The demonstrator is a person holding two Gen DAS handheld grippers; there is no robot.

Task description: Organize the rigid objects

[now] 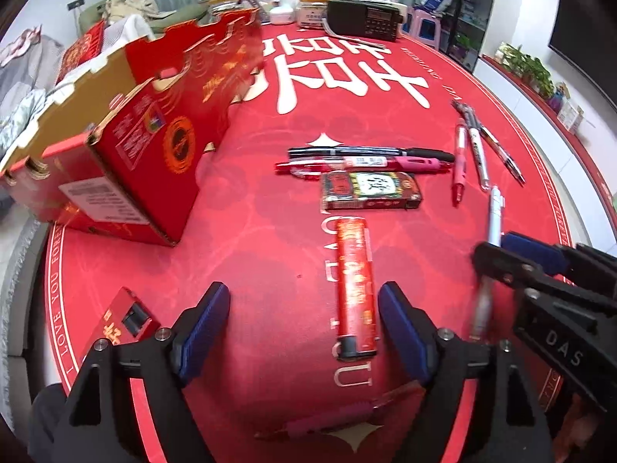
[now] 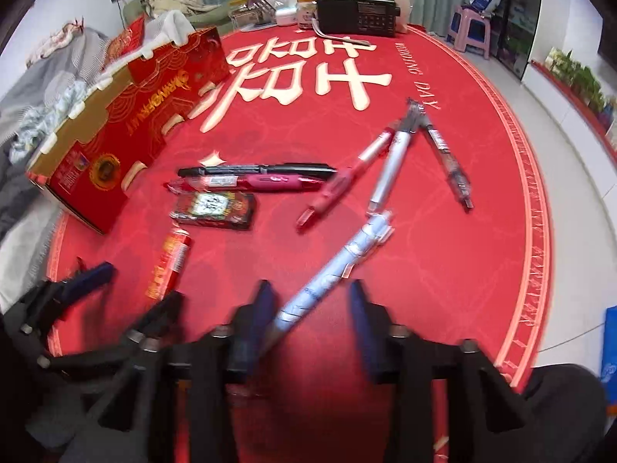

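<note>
My left gripper (image 1: 304, 328) is open above the red mat, its fingers on either side of a red lighter (image 1: 354, 289), which also shows in the right wrist view (image 2: 169, 266). My right gripper (image 2: 312, 328) is open around the near end of a white-blue pen (image 2: 331, 274), seen from the left wrist view as a silver pen (image 1: 491, 231). A red card box (image 1: 370, 191) lies beyond the lighter. A black pen (image 1: 370, 151) and a pink pen (image 1: 362, 164) lie side by side. Several more pens (image 1: 478, 150) lie at the right.
An open red cardboard box (image 1: 154, 131) stands at the left. A small red box (image 1: 123, 318) lies near my left finger. A pink pen (image 1: 335, 414) lies under the left gripper. A black radio (image 1: 364, 19) and jars (image 1: 314, 5) stand at the far edge.
</note>
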